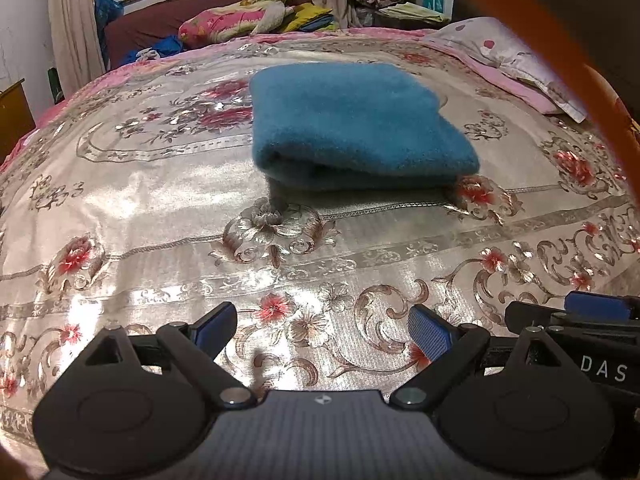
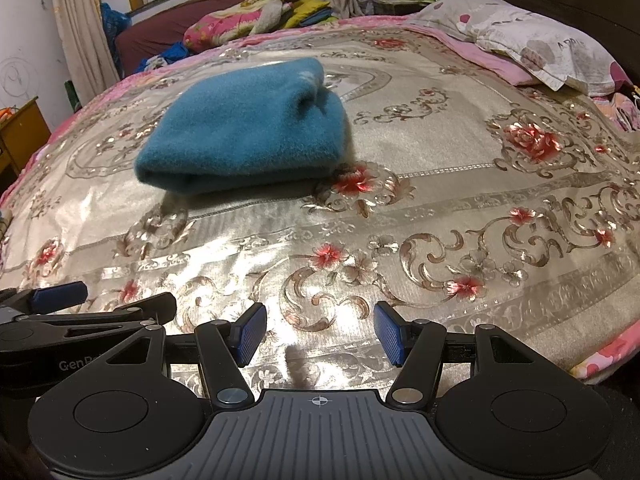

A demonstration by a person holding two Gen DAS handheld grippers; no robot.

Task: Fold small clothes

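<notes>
A teal fleece garment (image 1: 352,124) lies folded into a thick rectangle on the shiny floral bedspread (image 1: 160,208), its rolled fold facing me. From the right wrist view the same teal garment (image 2: 248,136) sits left of centre. My left gripper (image 1: 320,330) hovers over the bedspread well short of the garment, open with nothing between its blue pads. My right gripper (image 2: 318,334) is beside it, also open and empty. Each gripper shows at the edge of the other's view: the right gripper (image 1: 592,308), the left gripper (image 2: 60,296).
A patterned pillow (image 2: 532,40) lies at the bed's far right. Behind the bed a maroon sofa (image 1: 160,20) holds heaped bedding and clothes under a window. A wooden cabinet (image 2: 20,136) stands at the left. An orange blurred band (image 1: 560,60) crosses the left view's upper right.
</notes>
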